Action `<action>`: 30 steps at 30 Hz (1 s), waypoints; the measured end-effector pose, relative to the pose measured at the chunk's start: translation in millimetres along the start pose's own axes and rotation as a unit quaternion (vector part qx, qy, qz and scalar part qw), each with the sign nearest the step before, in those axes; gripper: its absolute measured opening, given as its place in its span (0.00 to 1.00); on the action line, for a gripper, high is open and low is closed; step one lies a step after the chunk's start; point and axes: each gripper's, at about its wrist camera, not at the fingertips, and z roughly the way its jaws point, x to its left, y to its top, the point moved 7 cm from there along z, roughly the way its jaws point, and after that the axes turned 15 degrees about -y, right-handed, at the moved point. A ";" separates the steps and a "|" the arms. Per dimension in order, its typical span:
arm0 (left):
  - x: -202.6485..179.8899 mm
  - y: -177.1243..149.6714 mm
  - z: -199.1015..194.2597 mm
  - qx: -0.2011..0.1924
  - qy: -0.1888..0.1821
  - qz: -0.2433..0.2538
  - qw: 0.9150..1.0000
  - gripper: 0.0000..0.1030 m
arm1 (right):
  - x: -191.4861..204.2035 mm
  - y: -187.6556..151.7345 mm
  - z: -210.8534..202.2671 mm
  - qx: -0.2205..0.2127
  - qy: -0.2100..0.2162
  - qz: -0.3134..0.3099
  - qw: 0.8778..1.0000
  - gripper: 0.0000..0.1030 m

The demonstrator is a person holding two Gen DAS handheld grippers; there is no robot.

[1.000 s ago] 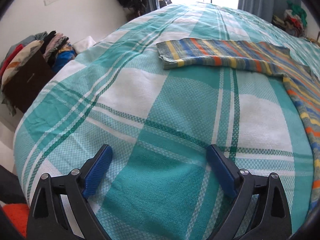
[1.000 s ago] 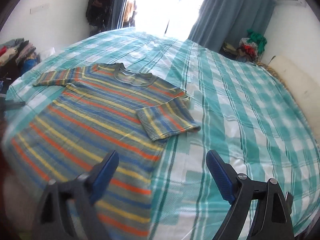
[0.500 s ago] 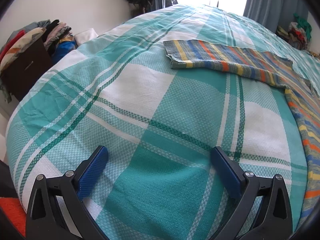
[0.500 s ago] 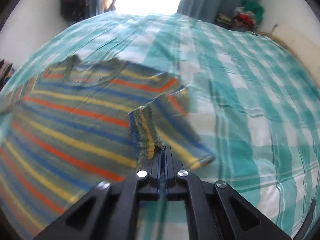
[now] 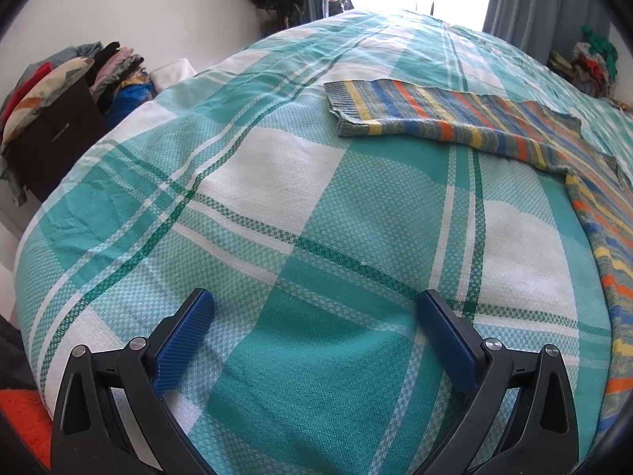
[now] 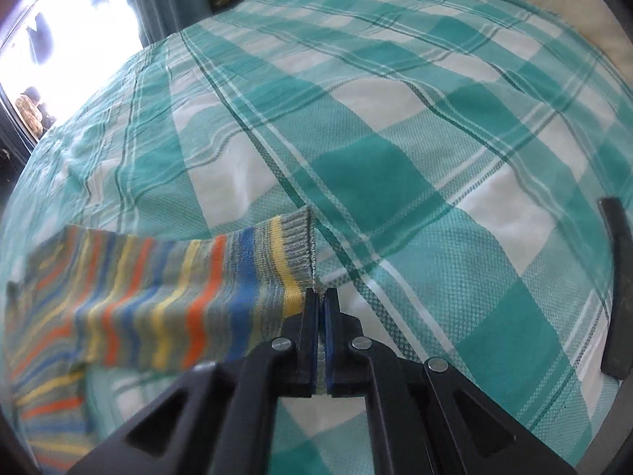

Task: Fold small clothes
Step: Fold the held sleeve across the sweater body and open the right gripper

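Presently, the fold is at an early stage. My right gripper [image 6: 320, 297] is clamped on the ribbed cuff corner of one sleeve [image 6: 221, 277] of the striped sweater [image 5: 455, 118], with the knit caught between the pads at their tips. That sleeve is drawn out straight toward the tool and lies over the checked bedspread [image 6: 395, 138], low to it; whether the cuff is lifted clear of the cloth I cannot tell. The sweater body trails off to the left of the right-wrist view, blurred at the edge.

From the left-wrist view, the other sleeve lies flat and extended across the bedspread, cuff end well ahead of the tool, and the body runs down the right edge of the picture. No crease or doubled layer shows in the part of the garment I can see, so I judge that neither sleeve is yet laid across the body and the body folds all remain.

My left gripper [image 5: 316, 340] stands wide open, nothing between its jaws, angled steeply down over bare bedspread and well apart from the sweater. The right gripper also points steeply down, with the sleeve running off to its left.

Off the bed, a pile of clothes [image 5: 79, 67] sits on a dark cabinet [image 5: 51, 138] by the wall; it plays no part at this point.
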 end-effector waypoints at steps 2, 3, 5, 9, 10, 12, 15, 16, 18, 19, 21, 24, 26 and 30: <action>0.0 0.1 0.1 0.000 0.000 0.000 1.000 1.00 | -2.5 -10.3 13.7 0.012 -0.012 -0.011 1.000 0.01; 0.0 0.1 0.1 0.000 0.000 0.000 1.000 1.00 | -2.8 -12.7 15.5 0.011 -0.008 -0.013 1.000 0.01; -0.2 0.0 0.0 0.000 -0.001 0.000 1.000 1.00 | -5.9 -13.1 12.1 0.009 0.012 -0.009 1.000 0.05; -0.1 0.1 -0.2 -0.001 0.001 0.000 1.000 1.00 | -29.7 -14.0 -6.6 0.010 0.083 0.059 0.995 0.43; -0.1 -0.1 -0.2 -0.001 0.001 0.000 1.000 1.00 | -36.1 -19.8 -9.3 0.024 0.099 0.084 0.991 0.43; -0.1 0.0 -0.2 -0.001 0.001 0.000 1.000 1.00 | -44.3 -40.0 -8.1 0.075 0.148 0.149 0.975 0.43; -0.1 0.1 -0.1 -0.001 0.000 0.000 1.000 1.00 | -33.3 -68.9 -3.4 0.128 0.221 0.206 0.945 0.42; 0.0 0.1 -0.2 -0.001 0.000 0.000 1.000 1.00 | -28.0 -72.4 -2.0 0.127 0.236 0.217 0.939 0.42; -0.1 -0.1 -0.2 -0.001 0.000 0.000 1.000 1.00 | -25.0 -70.8 2.1 0.110 0.251 0.252 0.928 0.38; -0.1 -0.2 -0.3 -0.001 0.000 0.000 1.000 1.00 | -25.6 -68.8 6.0 0.104 0.264 0.281 0.917 0.32; -0.1 -0.2 -0.3 -0.001 0.000 0.000 1.000 1.00 | -19.6 -69.2 14.5 0.117 0.262 0.292 0.912 0.02; -0.4 0.1 -0.4 -0.002 -0.001 0.000 1.000 1.00 | -23.8 -63.6 1.7 0.060 0.128 0.223 0.964 0.02; -0.6 0.1 -0.6 -0.003 0.000 0.001 1.000 1.00 | -19.2 -61.5 -1.0 0.037 0.076 0.171 0.982 0.02; -0.8 0.1 0.0 -0.002 -0.001 -0.001 1.000 1.00 | -15.7 -61.5 3.8 0.031 0.057 0.138 0.988 0.01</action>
